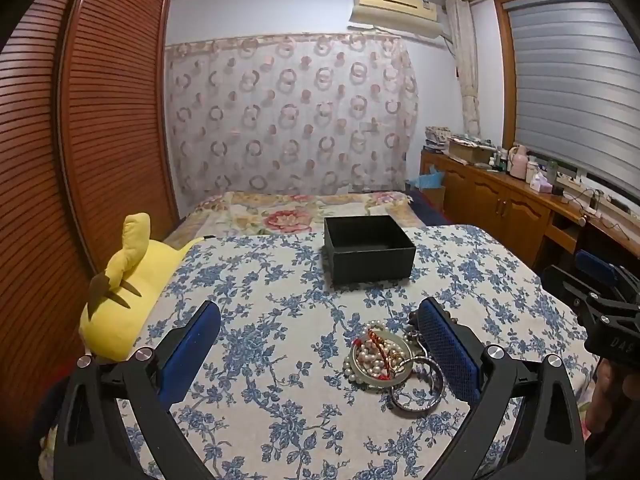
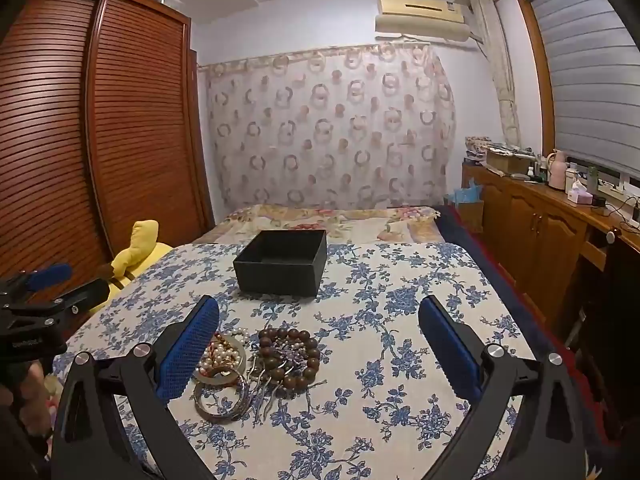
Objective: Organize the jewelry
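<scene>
The black box (image 2: 280, 266) sat bare inside, so sorting looked not yet begun. The jewelry (image 2: 256, 364) lay heaped on the bedspread (image 2: 400, 320) just before it. Left gripper (image 1: 320, 348) and right gripper (image 2: 320, 344) hung spread wide, holding nothing.

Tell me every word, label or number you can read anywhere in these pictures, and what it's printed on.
"DAS": pale letters on the black body of the right gripper, at the left wrist view's right edge; the word may run on past this.
Label on the left gripper body, right wrist view: too blurred to read.
Sticker on the air conditioner: too small to read.
Nothing else legible.
</scene>
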`<state>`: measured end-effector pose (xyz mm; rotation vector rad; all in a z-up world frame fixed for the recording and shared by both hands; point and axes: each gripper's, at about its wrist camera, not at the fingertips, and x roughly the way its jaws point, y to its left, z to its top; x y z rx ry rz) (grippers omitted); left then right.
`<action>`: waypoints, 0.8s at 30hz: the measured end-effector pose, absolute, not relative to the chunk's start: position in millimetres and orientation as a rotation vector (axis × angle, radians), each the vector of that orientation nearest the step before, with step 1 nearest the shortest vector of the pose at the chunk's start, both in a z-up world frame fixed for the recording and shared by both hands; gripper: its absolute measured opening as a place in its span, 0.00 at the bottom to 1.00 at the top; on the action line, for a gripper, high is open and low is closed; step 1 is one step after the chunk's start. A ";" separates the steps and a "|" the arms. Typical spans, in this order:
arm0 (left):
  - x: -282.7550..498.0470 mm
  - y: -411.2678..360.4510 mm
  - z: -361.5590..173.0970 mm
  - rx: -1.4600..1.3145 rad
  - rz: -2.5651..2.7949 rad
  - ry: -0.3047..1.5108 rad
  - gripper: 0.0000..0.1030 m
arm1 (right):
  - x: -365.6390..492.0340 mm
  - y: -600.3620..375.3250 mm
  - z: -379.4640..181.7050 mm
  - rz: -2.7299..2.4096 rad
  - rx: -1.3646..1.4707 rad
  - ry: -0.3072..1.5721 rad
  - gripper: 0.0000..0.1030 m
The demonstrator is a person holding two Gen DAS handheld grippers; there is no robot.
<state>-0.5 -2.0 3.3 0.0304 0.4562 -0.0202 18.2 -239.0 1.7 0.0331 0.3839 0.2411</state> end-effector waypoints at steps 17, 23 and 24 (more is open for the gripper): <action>-0.8 -5.7 -1.0 0.028 -0.026 0.454 0.93 | 18.1 -235.4 -0.4 0.240 0.031 0.388 0.98; -1.2 -4.2 -1.4 0.023 -0.025 0.452 0.93 | 18.3 -235.6 -0.2 0.240 0.031 0.388 0.98; -1.4 -4.3 -1.8 0.021 -0.025 0.449 0.93 | 18.4 -235.7 -0.1 0.241 0.032 0.389 0.98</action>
